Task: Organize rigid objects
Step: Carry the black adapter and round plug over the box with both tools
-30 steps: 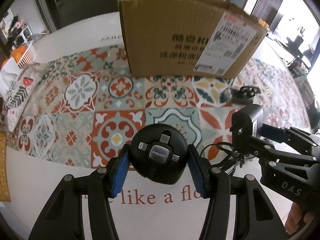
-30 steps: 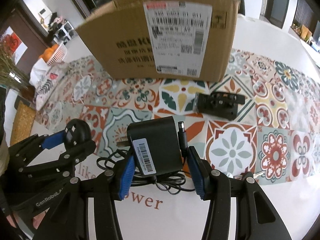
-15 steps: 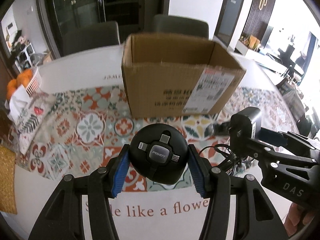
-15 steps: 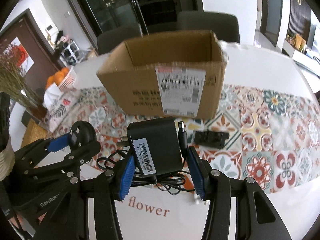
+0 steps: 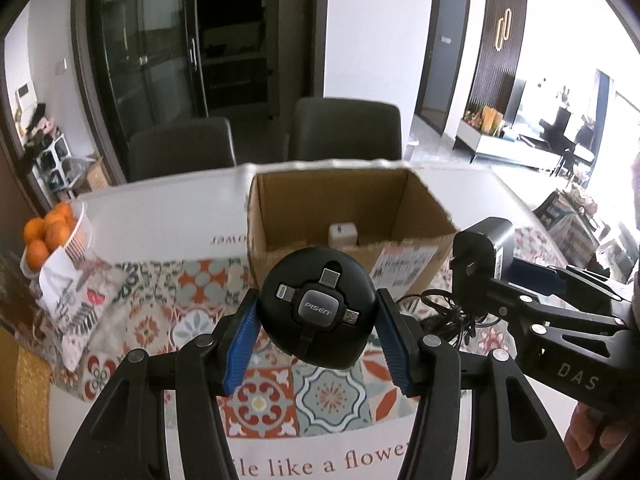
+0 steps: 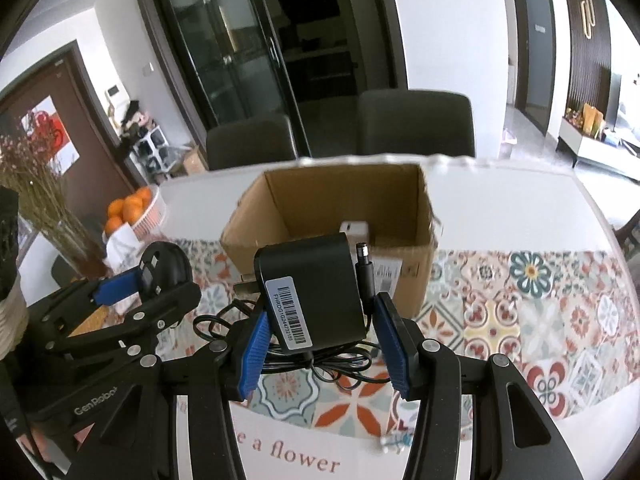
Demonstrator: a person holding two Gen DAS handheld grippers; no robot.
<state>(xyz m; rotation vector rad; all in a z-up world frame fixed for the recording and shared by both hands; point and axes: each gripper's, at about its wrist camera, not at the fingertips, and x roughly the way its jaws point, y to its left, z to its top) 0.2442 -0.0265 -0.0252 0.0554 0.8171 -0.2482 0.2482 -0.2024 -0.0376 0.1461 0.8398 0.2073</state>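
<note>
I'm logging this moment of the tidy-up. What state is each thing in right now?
Left gripper: shut on the round cable reel.
Round cable reel: held above the table.
Right gripper: shut on the black power adapter.
Black power adapter: held up, cord dangling beneath.
Cardboard box: open on top, upright on the table.
White charger: inside the box.
Oranges: piled in a white basket.

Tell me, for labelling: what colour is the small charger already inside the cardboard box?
White; the small charger shows best in the left wrist view.
</note>
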